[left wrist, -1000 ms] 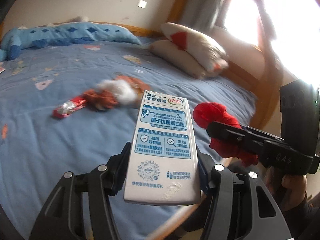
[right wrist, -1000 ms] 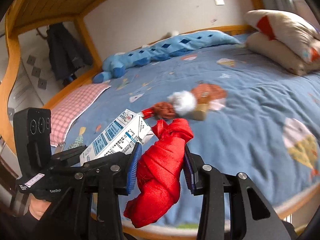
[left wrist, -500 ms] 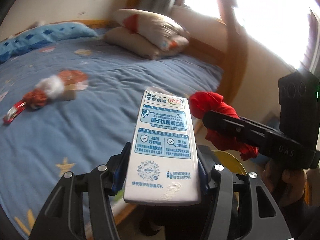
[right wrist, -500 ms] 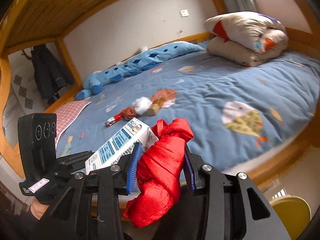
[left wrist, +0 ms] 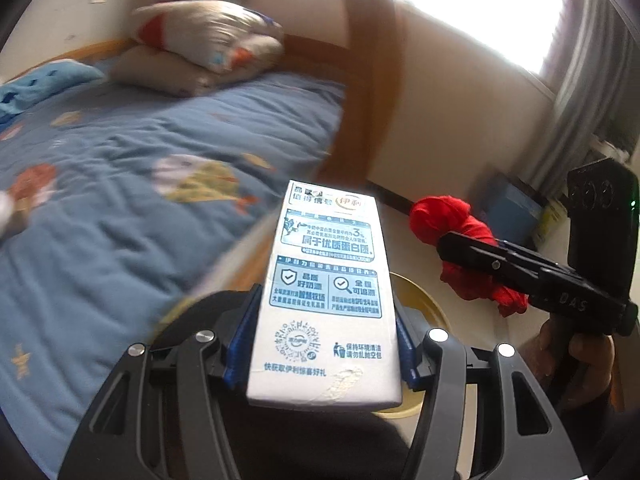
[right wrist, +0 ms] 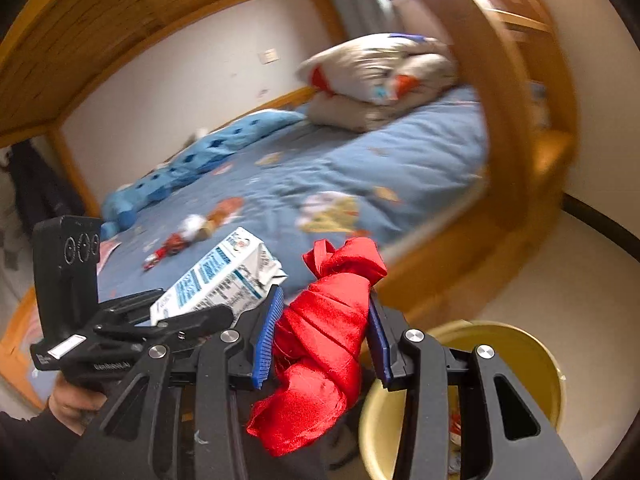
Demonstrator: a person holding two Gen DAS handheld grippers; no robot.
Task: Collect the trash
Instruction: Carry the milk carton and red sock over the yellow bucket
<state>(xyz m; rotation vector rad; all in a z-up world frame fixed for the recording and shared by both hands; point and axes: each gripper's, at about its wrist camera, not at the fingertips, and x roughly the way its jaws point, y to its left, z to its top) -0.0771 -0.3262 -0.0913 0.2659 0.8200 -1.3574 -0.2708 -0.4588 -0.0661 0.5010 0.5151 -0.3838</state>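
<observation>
My left gripper (left wrist: 320,340) is shut on a white and blue milk carton (left wrist: 326,296), which stands up between its blue pads. The same carton (right wrist: 220,280) shows at the left of the right wrist view. My right gripper (right wrist: 324,336) is shut on a knotted red cloth bundle (right wrist: 324,344); that bundle (left wrist: 460,240) hangs to the right of the carton in the left wrist view. A yellow bin (right wrist: 512,364) stands on the floor just below and right of the right gripper, and its rim (left wrist: 420,300) peeks out behind the carton. More scraps (right wrist: 188,232) lie on the bed.
A blue quilted bed (right wrist: 360,160) with a wooden frame fills the left and middle. Folded pillows (left wrist: 204,44) sit at its far end. A wooden bedpost (right wrist: 504,128) rises near the bin. Pale floor (right wrist: 560,280) lies to the right.
Both grippers have swung from over the bed towards the floor at its side, each keeping its load. The yellow bin has come into view under them.
</observation>
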